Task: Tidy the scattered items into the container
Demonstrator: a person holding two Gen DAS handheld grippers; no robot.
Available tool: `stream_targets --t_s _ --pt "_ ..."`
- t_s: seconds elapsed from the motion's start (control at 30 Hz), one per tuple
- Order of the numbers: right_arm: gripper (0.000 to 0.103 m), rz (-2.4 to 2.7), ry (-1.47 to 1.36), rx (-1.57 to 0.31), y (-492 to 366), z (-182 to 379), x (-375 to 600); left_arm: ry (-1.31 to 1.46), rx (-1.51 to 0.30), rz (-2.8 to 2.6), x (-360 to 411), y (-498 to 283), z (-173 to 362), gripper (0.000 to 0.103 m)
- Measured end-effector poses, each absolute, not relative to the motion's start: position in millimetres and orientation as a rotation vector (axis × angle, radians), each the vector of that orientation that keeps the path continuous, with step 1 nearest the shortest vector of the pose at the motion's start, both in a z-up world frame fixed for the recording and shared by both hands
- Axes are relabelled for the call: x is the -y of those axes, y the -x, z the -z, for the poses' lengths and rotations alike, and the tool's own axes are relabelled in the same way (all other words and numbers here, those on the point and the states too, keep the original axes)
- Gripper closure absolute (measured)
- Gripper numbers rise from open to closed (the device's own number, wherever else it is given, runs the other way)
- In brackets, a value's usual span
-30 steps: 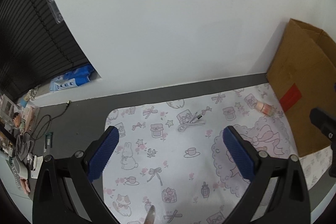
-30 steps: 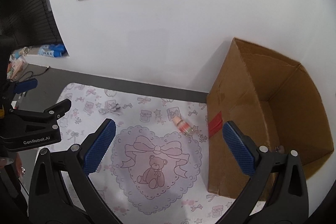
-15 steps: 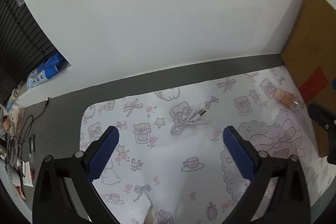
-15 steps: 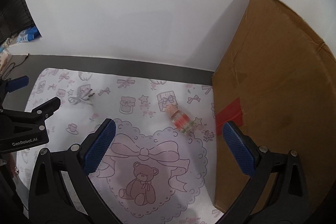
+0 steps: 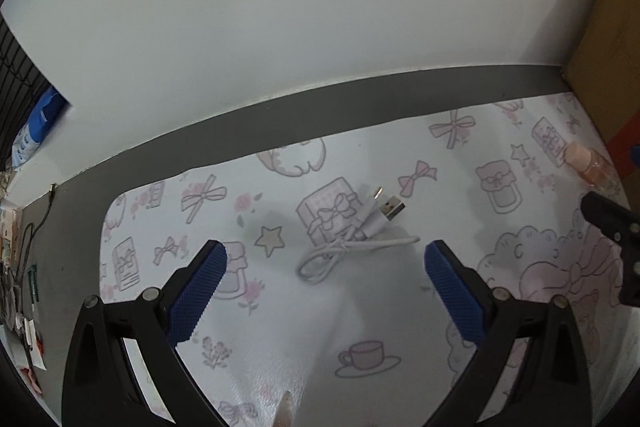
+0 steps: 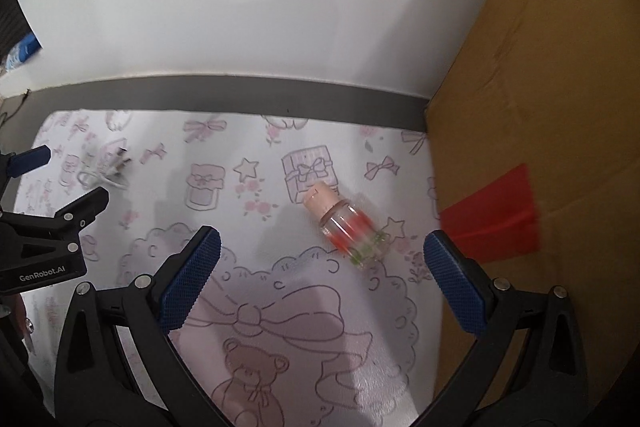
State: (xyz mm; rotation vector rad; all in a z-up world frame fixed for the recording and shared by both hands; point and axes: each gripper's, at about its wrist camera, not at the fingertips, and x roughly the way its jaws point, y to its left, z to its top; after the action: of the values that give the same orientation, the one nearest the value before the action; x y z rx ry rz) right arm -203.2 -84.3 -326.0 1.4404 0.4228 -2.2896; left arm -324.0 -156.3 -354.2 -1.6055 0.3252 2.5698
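Note:
A coiled white USB cable (image 5: pixel 352 237) lies on the patterned mat (image 5: pixel 280 339), just ahead of my open left gripper (image 5: pixel 326 283) and between the lines of its blue pads. The cable (image 6: pixel 106 169) also shows at the far left of the right wrist view. A small clear bottle with a pink cap (image 6: pixel 346 225) lies on its side on the mat (image 6: pixel 280 307), just ahead of my open right gripper (image 6: pixel 320 275). That bottle (image 5: pixel 590 165) appears at the right edge of the left wrist view. The cardboard box (image 6: pixel 540 107) stands to the right.
A white wall (image 5: pixel 300 7) rises right behind the mat, with a grey table strip (image 5: pixel 280 115) along its foot. Clutter and wires (image 5: pixel 24 267) lie off the mat's left edge. The box wall carries red tape (image 6: pixel 496 213).
Both grippers have moved down and forward toward the mat. The cable and the bottle now loom larger ahead of them, and the wall sockets have left view. Both stay open.

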Motion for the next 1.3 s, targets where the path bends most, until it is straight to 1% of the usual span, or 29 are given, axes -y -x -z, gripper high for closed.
stream_targets --t_s 0.1,0.27,0.37,0.47,0.5,0.53,0.57,0.6,0.63,0.67,0.7,0.73,0.77,0.8,0.93,1.3 --pt "0.0 2.273 -1.456 -0.429 207 339 87 1.595 -0.29 -2.569 157 327 364 0.002" --pt "0.0 2.224 -1.509 -0.403 212 359 87 1.608 -0.127 -2.534 168 332 370 0.001" --pt "0.002 2.214 -1.521 -0.355 212 364 83 1.603 -0.126 -2.54 168 330 370 0.001" --pt "0.003 2.215 -1.521 -0.349 213 365 81 1.595 -0.124 -2.544 168 328 371 0.001" --pt "0.007 2.218 -1.521 -0.347 213 364 80 1.591 -0.126 -2.544 168 327 371 0.002" --pt "0.013 2.223 -1.518 -0.345 213 363 79 1.589 -0.126 -2.544 168 326 371 0.003" --pt "0.018 2.228 -1.515 -0.342 213 362 77 1.586 -0.129 -2.539 167 325 370 0.006" --pt "0.029 2.231 -1.514 -0.343 212 360 76 1.579 -0.135 -2.533 165 323 369 0.014" --pt "0.046 2.233 -1.512 -0.344 212 359 75 1.566 -0.144 -2.527 163 321 367 0.02" --pt "0.055 2.234 -1.511 -0.348 212 357 74 1.552 -0.153 -2.52 161 319 365 0.036" --pt "0.069 2.232 -1.514 -0.352 212 356 73 1.548 -0.164 -2.512 158 317 363 0.045" --pt "0.073 2.231 -1.518 -0.358 212 356 73 1.552 -0.17 -2.503 156 315 362 0.051" --pt "0.074 2.229 -1.518 -0.361 213 356 72 1.559 -0.174 -2.498 154 314 360 0.067" --pt "0.075 2.228 -1.519 -0.361 213 357 71 1.566 -0.179 -2.494 153 313 359 0.071" --pt "0.075 2.236 -1.523 -0.351 214 358 70 1.571 -0.171 -2.489 154 311 358 0.074" --pt "0.076 2.253 -1.504 -0.29 209 361 56 1.567 -0.154 -2.505 164 304 359 0.075"
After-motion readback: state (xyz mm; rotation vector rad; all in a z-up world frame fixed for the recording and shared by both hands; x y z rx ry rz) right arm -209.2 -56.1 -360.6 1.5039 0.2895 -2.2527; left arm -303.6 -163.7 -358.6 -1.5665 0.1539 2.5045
